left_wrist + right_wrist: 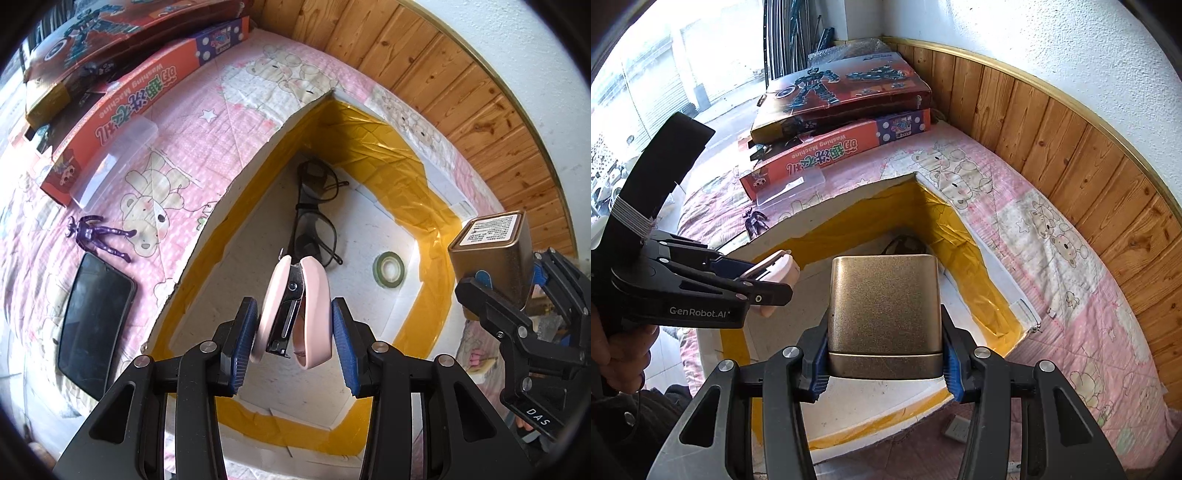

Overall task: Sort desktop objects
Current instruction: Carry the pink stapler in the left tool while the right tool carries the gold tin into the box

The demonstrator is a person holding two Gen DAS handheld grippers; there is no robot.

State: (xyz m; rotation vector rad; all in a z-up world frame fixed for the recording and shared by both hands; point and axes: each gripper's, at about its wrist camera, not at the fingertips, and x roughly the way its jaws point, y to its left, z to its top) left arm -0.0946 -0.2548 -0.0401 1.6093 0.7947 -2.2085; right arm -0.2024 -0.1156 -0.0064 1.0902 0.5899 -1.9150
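My left gripper [294, 325] is shut on a pink stapler [295, 314] and holds it above the white foam box [229, 206] lined with yellow tape. Inside the box lie black glasses [316, 218] and a green tape roll [388, 267]. My right gripper [884, 354] is shut on a gold tin [884, 314] and holds it over the same box [831, 210]. The tin also shows in the left wrist view [493, 251], at the right. The stapler in the left gripper shows in the right wrist view [779, 267].
On the pink bear quilt [207, 136] left of the box lie a black phone [94, 321], a purple toy figure [99, 236] and a clear plastic case [114, 158]. Toy boxes [842, 122] are stacked at the back. A wood-panelled wall [1071, 147] runs along the right.
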